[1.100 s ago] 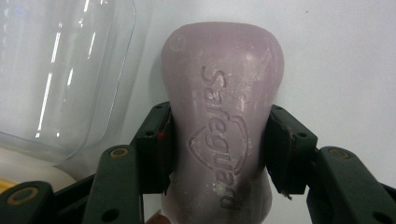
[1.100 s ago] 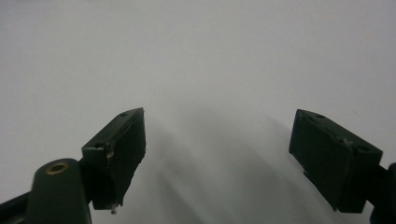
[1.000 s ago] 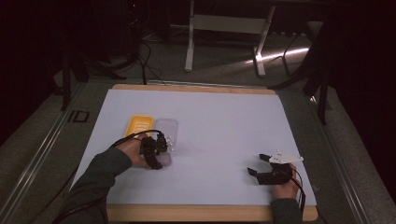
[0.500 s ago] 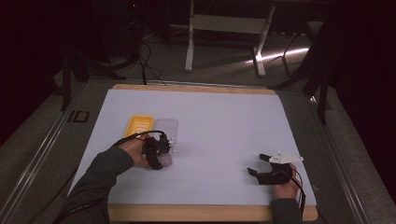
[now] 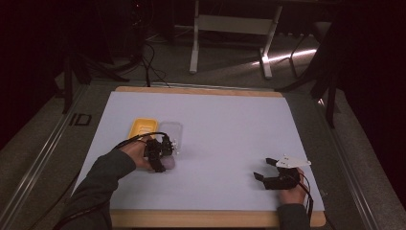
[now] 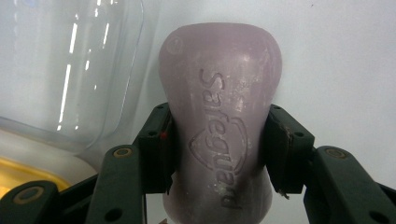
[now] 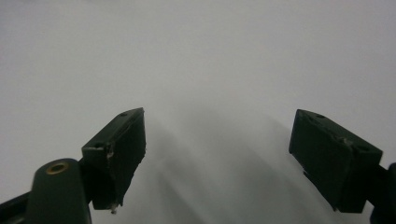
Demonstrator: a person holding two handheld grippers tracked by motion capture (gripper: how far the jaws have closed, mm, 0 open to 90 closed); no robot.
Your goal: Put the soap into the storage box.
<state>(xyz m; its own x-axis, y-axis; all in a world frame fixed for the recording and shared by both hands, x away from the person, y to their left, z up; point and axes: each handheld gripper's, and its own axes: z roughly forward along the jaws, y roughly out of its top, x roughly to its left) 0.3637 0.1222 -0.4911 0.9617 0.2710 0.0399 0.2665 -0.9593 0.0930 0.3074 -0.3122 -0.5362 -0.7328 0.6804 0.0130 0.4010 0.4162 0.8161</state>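
The left gripper is clenched on a bar of soap, a pale purple one with a brand name pressed into its top face. Its two black pads sit on the bar's long sides, at the narrower waist, which is probably the surest place to take it: the curved ends would let the pads slide off. In the high view the soap lies near the left side of the worktop, just on the near side of a clear lid and a yellow dish that sit side by side. Whether the bar is resting on the white surface or raised a little above it cannot be told.

The lid is off and set beside the dish, so the dish stands open; judged from that, the soap is meant to go into it and the lid to follow. The grip across the width leaves the bar's ends free, which should suit lowering it lengthwise into the dish.

The right gripper is released, its jaws spread wide over bare worktop at the near right, well apart from the soap things. It looks parked there, out of the way, perhaps ready to steady the dish or fetch the lid.
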